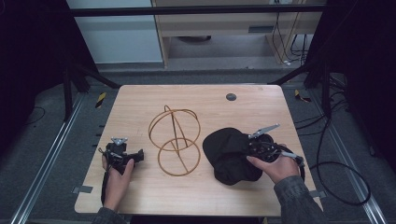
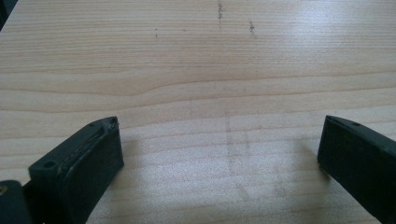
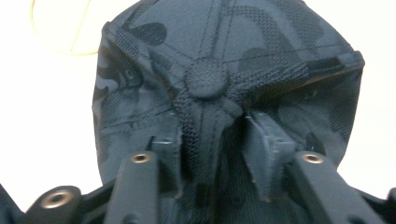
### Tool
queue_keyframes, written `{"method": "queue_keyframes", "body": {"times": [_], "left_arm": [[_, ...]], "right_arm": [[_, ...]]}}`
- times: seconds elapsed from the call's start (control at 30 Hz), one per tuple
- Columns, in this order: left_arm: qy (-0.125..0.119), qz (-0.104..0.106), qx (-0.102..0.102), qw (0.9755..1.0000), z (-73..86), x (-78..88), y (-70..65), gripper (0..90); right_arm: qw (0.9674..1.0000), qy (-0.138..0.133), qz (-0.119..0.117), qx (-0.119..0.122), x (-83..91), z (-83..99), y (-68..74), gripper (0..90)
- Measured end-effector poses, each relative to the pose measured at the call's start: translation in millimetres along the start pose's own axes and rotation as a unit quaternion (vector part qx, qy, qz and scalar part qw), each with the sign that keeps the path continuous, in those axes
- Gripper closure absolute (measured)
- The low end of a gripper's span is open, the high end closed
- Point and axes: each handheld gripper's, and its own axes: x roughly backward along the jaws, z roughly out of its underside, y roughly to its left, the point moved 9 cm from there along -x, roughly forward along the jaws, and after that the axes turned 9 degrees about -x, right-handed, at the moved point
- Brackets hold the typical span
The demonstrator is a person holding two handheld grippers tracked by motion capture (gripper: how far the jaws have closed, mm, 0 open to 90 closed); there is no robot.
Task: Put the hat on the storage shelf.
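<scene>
Wooden table (image 1: 140, 186) sits on a metal frame w/ dark floor around it, cables off to the right, pale cabinet at the back. Tabletop has a small dark round spot (image 1: 230, 97) near the far edge.

Center of table: wire stand (image 1: 174, 140), tan, two hoops crossing over a ring base, upright. Just right of it lies the black cap (image 1: 229, 156), crown bunched, close to the stand's base ring but whether they touch can't be told.

Right gripper (image 1: 252, 148) comes in from the right side, held in the person's right hand (image 1: 275, 165), tips buried in the cap's fabric. In the right gripper view the cap (image 3: 219, 74) shows its top button, w/ a fold of the crown fabric running down between the right gripper (image 3: 212, 154) pads; both pads press against that fold, so jaws are clamped on the cap, not fully together.

Left gripper (image 1: 135, 156) rests low on the table's near-left part, held by the left hand (image 1: 116, 175), well apart from the stand. Left gripper view: left gripper (image 2: 219, 144) jaws stand wide apart w/ bare wood grain between them.
</scene>
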Motion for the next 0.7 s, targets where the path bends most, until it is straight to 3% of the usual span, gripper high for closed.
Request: {"method": "queue_keyframes", "body": {"times": [0.17, 0.7], "left_arm": [[0.0, 0.0, 0.0, 1.0, 0.0, 0.0, 0.0, 0.0], [0.0, 0.0, 0.0, 1.0, 0.0, 0.0, 0.0, 0.0]], "right_arm": [[1.0, 0.003, -0.008, 0.006, -0.4, -2.5, 0.6, 76.2], [0.9998, 0.008, -0.018, 0.01, 6.7, -17.8, -1.1, 85.6]]}}
